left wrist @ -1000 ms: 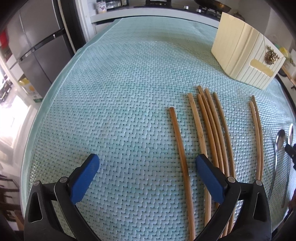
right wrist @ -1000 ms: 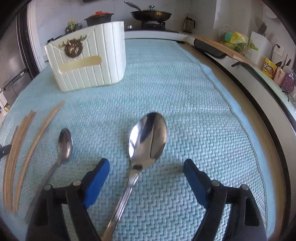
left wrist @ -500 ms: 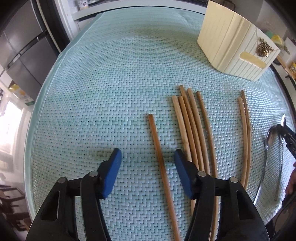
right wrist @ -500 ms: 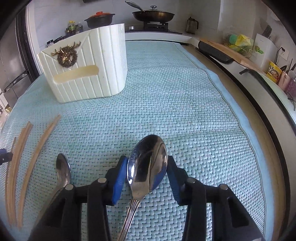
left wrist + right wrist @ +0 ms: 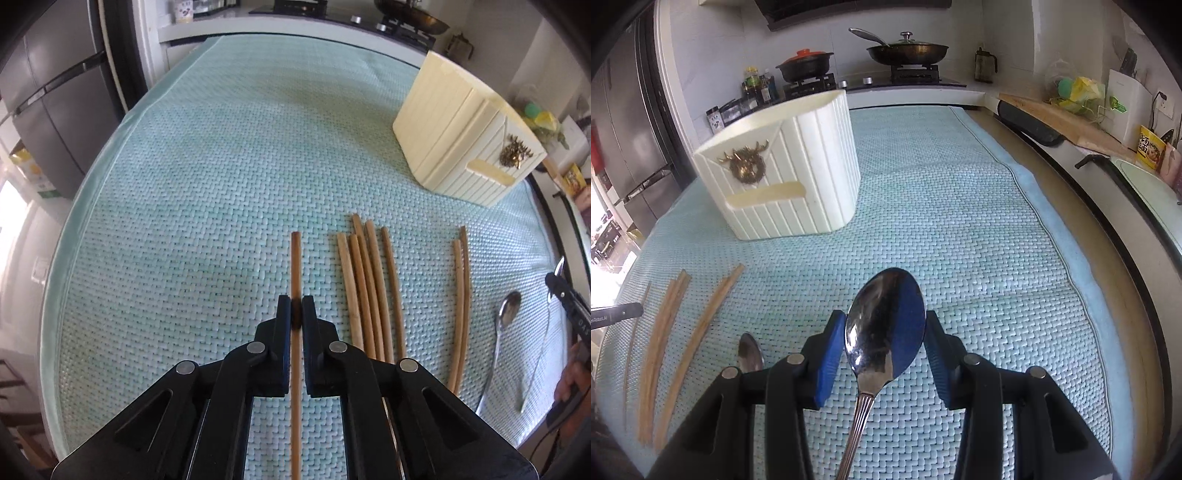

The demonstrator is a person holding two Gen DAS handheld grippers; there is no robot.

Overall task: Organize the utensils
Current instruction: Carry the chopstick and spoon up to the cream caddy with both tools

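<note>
Left gripper (image 5: 296,312): clenched on a single wooden chopstick (image 5: 295,258); the jaws have just been closing, and the black pads now pinch the stick from both sides in the lower centre of the left wrist view.
Held chopstick: thin, round, light brown wood; it runs straight up the frame, its far end past the pads toward the middle and its near end passing down between the gripper's arms to the bottom edge.
Loose chopsticks (image 5: 365,288): four or five of the same brown sticks lie side by side on the mat just right of the left gripper, slightly fanned; two more (image 5: 461,295) lie further right, well apart from it.
Right gripper (image 5: 885,349): grasping the large spoon (image 5: 884,332) by its bowl; the blue pads sit against both edges of the bowl, bottom centre of the right wrist view.
Large spoon: polished steel, oval bowl mirroring the blue pads, ribbed handle running down between the gripper's arms to the bottom edge.
Small spoon (image 5: 750,352): steel, on the mat just left of the right gripper, partly hidden behind its arm.
Utensil holder (image 5: 790,177): cream plastic box with vertical ribbing and a brass stag-head emblem, upper left of the right wrist view, well beyond both grippers.
Mat (image 5: 221,166): pale teal, woven herringbone texture, covering the counter.
</note>
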